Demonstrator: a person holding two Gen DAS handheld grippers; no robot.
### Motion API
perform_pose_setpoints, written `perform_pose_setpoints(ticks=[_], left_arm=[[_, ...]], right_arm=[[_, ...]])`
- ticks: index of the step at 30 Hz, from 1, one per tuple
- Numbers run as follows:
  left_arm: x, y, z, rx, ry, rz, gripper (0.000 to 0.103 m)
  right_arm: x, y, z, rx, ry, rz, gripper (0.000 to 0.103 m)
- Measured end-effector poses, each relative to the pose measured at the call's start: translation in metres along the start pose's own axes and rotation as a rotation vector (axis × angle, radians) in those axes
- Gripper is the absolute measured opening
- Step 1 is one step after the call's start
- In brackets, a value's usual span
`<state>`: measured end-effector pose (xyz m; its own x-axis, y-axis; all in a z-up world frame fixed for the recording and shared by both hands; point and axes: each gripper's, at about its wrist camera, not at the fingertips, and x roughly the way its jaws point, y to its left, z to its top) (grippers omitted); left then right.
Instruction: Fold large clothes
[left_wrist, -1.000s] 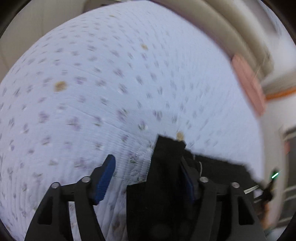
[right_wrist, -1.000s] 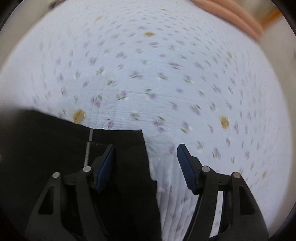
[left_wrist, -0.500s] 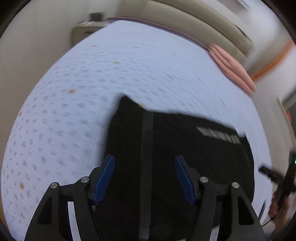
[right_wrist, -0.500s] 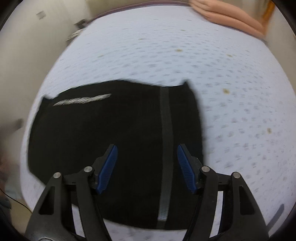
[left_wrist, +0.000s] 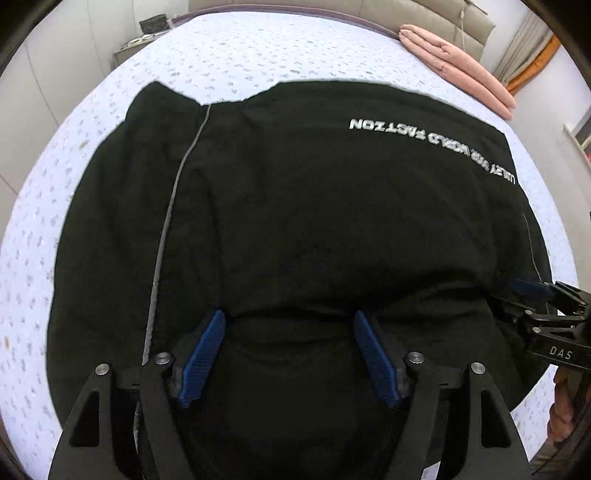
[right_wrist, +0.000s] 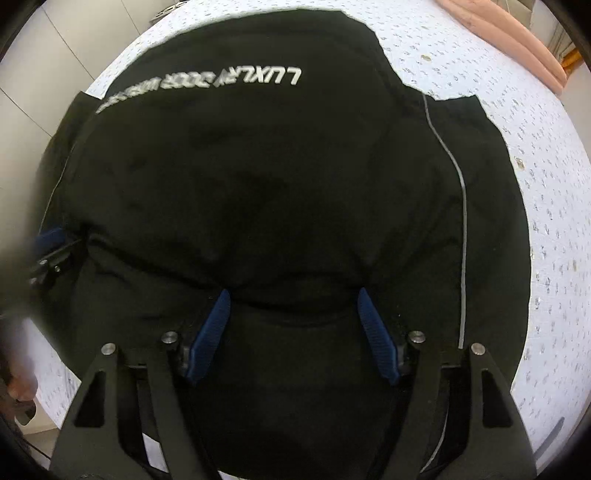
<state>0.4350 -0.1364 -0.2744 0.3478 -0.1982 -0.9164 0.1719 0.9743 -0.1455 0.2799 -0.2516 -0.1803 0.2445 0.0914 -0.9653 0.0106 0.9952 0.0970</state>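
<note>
Left wrist view: the black garment (left_wrist: 314, 206) lies spread on the floral bedsheet (left_wrist: 55, 184), silver lettering (left_wrist: 432, 142) near its far edge and a thin grey stripe (left_wrist: 168, 236) down its left portion; the left gripper (left_wrist: 291, 354) hangs over the near fold with its fingers wide apart and nothing between them; the pads appear to sit at a raised crease, though contact cannot be confirmed; the right gripper (left_wrist: 532, 291) shows at the right edge beside the cloth; a folded pink blanket (left_wrist: 458, 62) lies far off by the headboard. Right wrist view: the same garment (right_wrist: 277, 184) fills the frame, lettering (right_wrist: 207, 83) inverted at the far side; the right gripper (right_wrist: 295, 325) is likewise spread wide and empty above a near crease; the left gripper (right_wrist: 51, 240) is partly visible at the left edge. Judgement: the step in hand is seizing the near edge for a fold; both grippers should close on all layers at matched points, then lift evenly so the cloth does not skew or bunch.
</note>
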Motion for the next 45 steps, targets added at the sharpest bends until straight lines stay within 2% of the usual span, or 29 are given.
perform_pose_setpoints(ticks=[4,7,8,9,12,16,20,22,25,26,28,30,32,35,37,42,45], left_arm=[[-0.029,0.014,-0.002,-0.034,-0.03,-0.02,0.075],[-0.053,0.042,-0.01,-0.112,-0.072,-0.015,0.075],[-0.056,0.052,-0.014,-0.141,-0.072,0.001,0.075],[-0.054,0.061,-0.017,-0.162,-0.064,0.009,0.075],[-0.034,0.081,-0.027,-0.225,0.002,0.017,0.075],[-0.016,0.075,-0.027,-0.19,0.012,0.041,0.077],[-0.028,0.076,-0.016,-0.156,0.012,0.03,0.078],[-0.042,0.087,-0.007,-0.149,-0.017,0.045,0.078],[-0.062,0.113,0.006,-0.173,-0.054,0.039,0.078],[-0.063,0.124,0.011,-0.19,-0.05,0.024,0.079],[-0.057,0.144,0.016,-0.232,-0.009,-0.028,0.079],[-0.038,0.174,0.021,-0.332,0.049,-0.143,0.079],[-0.025,0.189,0.013,-0.407,0.075,-0.212,0.079],[0.0,0.204,0.014,-0.465,0.11,-0.29,0.079],[0.011,0.203,0.014,-0.481,0.125,-0.326,0.079],[0.043,0.214,0.015,-0.546,0.156,-0.437,0.079],[0.053,0.216,0.015,-0.57,0.161,-0.478,0.079]], right_arm=[[-0.026,-0.018,-0.009,0.042,-0.021,0.042,0.067],[-0.055,-0.042,-0.026,0.091,-0.084,0.025,0.067],[-0.058,-0.049,-0.032,0.102,-0.089,-0.007,0.067],[-0.055,-0.055,-0.037,0.109,-0.079,-0.045,0.067],[-0.023,-0.068,-0.048,0.129,0.013,-0.081,0.063],[-0.001,-0.076,-0.045,0.137,0.031,-0.075,0.065],[-0.015,-0.089,-0.042,0.133,0.031,-0.043,0.067],[-0.027,-0.099,-0.04,0.135,0.003,-0.053,0.067],[-0.049,-0.136,-0.034,0.19,-0.065,-0.083,0.08],[-0.05,-0.15,-0.032,0.217,-0.075,-0.088,0.085],[-0.044,-0.174,-0.026,0.277,-0.059,-0.077,0.086],[-0.037,-0.19,-0.02,0.312,-0.055,-0.046,0.086],[-0.025,-0.203,-0.013,0.334,-0.05,0.013,0.086],[-0.005,-0.219,-0.009,0.359,-0.023,0.114,0.086],[0.008,-0.223,-0.008,0.371,-0.006,0.168,0.086],[0.021,-0.238,-0.004,0.403,-0.005,0.233,0.09],[0.021,-0.208,0.007,0.394,-0.001,0.251,0.092]])
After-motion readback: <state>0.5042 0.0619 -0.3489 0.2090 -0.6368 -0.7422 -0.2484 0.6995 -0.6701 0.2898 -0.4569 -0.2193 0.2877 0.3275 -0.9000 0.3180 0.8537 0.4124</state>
